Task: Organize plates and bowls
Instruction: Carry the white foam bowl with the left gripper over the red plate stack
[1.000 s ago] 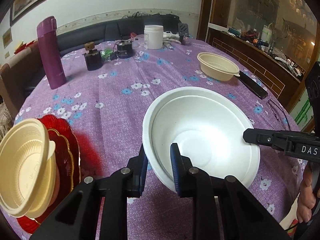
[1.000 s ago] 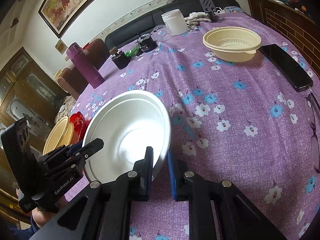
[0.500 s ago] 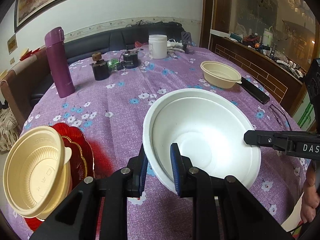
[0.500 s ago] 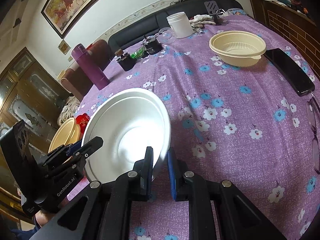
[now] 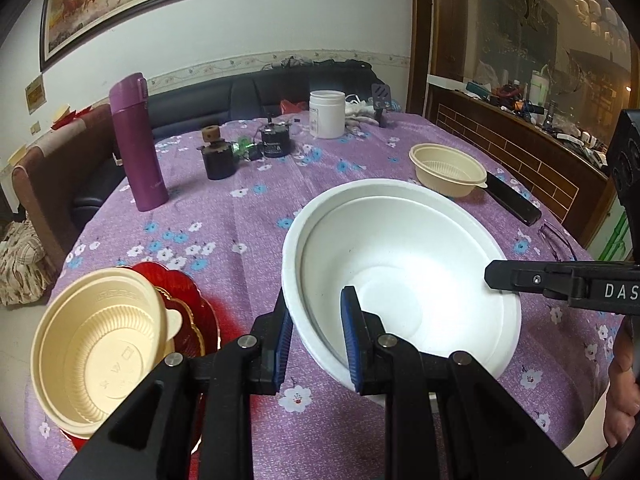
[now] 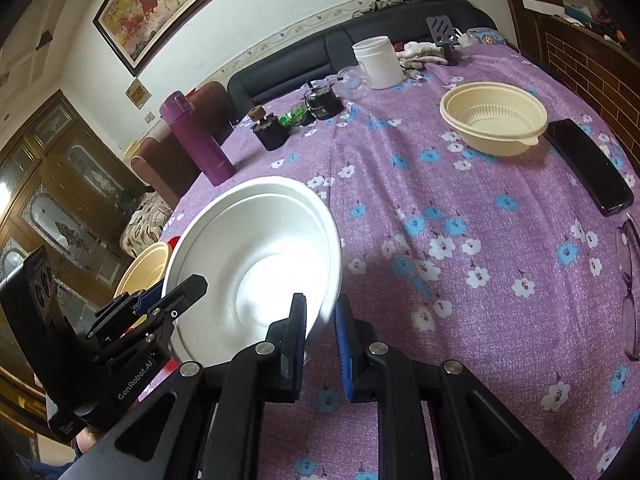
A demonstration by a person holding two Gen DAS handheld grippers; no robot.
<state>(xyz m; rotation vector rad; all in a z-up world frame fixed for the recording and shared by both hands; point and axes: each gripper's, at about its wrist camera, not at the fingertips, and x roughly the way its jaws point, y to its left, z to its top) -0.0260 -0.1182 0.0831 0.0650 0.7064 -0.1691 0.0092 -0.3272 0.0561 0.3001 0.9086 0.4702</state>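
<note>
A large white bowl [image 5: 400,264] hangs above the purple flowered table [image 5: 248,216], held by both grippers. My left gripper [image 5: 316,332] is shut on its near rim. My right gripper [image 6: 320,320] is shut on the opposite rim of the white bowl [image 6: 256,256], and its finger [image 5: 560,284] shows at the right of the left wrist view. A cream bowl [image 5: 104,344] sits on red plates [image 5: 188,300] at the lower left. A second cream bowl [image 5: 448,168] stands far right; it also shows in the right wrist view [image 6: 492,116].
A purple flask [image 5: 136,140], a dark jar [image 5: 218,158], a small black pot [image 5: 276,142] and a white tub [image 5: 327,114] stand at the back. A black phone [image 6: 588,164] and glasses [image 6: 630,288] lie at the right edge.
Both grippers have lifted the white bowl higher above the table. The cream bowl on the red plates now sits further into the left wrist view.
</note>
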